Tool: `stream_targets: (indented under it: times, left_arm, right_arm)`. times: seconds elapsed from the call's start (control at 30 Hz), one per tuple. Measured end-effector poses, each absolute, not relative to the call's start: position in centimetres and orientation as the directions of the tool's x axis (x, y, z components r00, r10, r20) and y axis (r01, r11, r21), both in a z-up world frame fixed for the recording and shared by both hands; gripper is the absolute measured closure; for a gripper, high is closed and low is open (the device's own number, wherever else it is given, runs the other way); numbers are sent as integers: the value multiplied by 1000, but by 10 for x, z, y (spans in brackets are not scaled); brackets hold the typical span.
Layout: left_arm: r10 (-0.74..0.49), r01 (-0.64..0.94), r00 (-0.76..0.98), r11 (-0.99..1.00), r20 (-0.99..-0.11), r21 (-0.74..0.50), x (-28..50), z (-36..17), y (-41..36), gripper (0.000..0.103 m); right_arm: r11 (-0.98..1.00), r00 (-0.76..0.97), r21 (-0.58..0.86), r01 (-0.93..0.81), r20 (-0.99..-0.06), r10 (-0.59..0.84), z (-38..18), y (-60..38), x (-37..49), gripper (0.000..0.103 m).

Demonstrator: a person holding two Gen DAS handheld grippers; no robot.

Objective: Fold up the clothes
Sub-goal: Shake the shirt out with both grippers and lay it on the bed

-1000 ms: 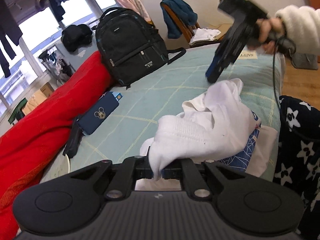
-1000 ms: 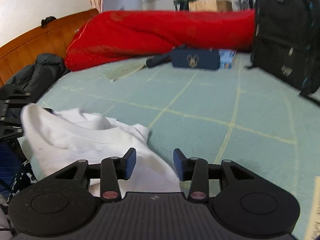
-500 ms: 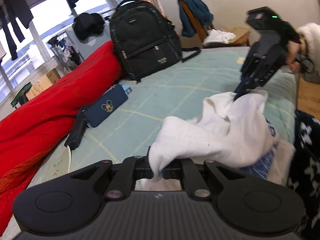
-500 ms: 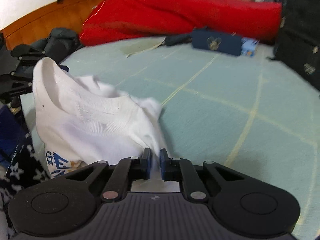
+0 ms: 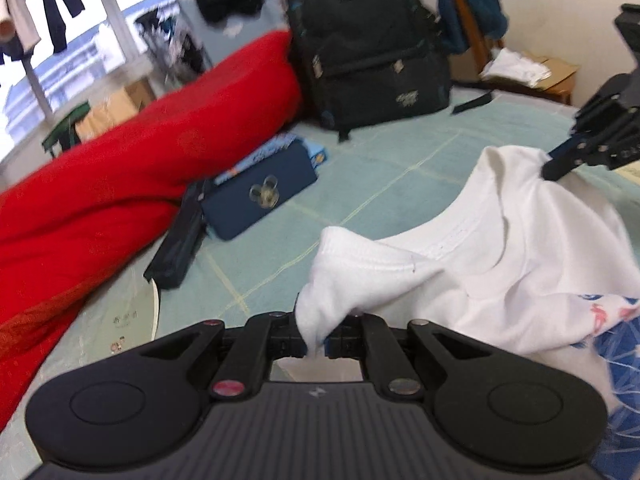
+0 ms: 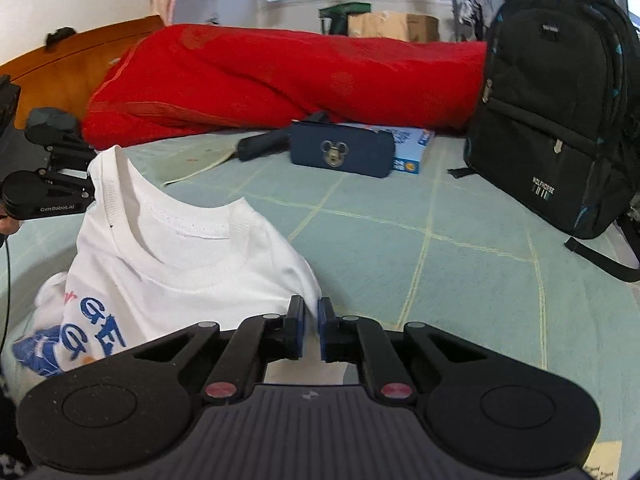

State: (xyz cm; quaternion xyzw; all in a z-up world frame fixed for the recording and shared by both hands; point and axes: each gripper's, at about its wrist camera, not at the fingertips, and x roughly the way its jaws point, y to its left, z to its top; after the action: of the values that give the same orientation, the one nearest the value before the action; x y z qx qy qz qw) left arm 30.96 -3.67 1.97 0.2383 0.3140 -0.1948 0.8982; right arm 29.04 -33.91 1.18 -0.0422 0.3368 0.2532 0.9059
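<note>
On the bed [image 6: 440,248], a white T-shirt [image 6: 180,264] hangs between both tools near the front edge. Left gripper [image 5: 316,336]: fingers clamped on a bunched shoulder by the collar, at 6 o'clock in its own view. Right gripper [image 6: 310,328]: fingers pinched nearly together on the opposite shoulder edge; the hold looks thin, though the cloth between the pads is partly hidden.

Risks: a hard pull apart could strip that thin edge from the right fingers, dropping one side. Spreading toward 12 o'clock could drag the shirt into the blue case [image 6: 340,154] or the black backpack [image 6: 552,112]. Uneven tension would skew the collar.
</note>
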Motion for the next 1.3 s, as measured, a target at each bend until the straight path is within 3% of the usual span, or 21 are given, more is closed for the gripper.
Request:
stream_targets:
  times: [0.2, 0.6, 0.8, 0.9, 1.0, 1.07, 1.13, 1.3]
  left_arm:
    - [-153, 470, 692, 838, -706, 279, 358, -10, -32, 98]
    - [-9, 302, 700, 910, -714, 285, 451, -44, -7, 97]
    - [38, 247, 684, 928, -729, 280, 472, -64, -8, 85]
    - [38, 257, 672, 925, -740, 281, 461, -63, -8, 71]
    - [29, 260, 686, 924, -727, 282, 433, -46, -2, 54]
    - [5, 266, 683, 929, -730, 256, 412, -33, 2, 44]
    - [-24, 279, 674, 934, -738, 225, 385, -21, 6, 30]
    - [-75, 321, 651, 929, -755, 184, 305, -1, 10, 25]
  right_arm:
    - [890, 630, 98, -445, -672, 388, -6, -331, 340, 93]
    - [935, 664, 70, -349, -685, 299, -24, -303, 439, 94]
    - [946, 651, 139, -291, -696, 303, -36, -298, 467, 91]
    - [941, 636, 186, -282, -698, 329, -36, -305, 456, 82]
    - [933, 630, 223, -283, -690, 356, -24, -314, 429, 63]
    - [928, 624, 221, -300, -690, 366, -16, -313, 398, 42]
    - [923, 618, 215, -319, -691, 375, -9, -312, 366, 30]
    - [912, 598, 205, -356, -700, 391, 4, -301, 281, 15]
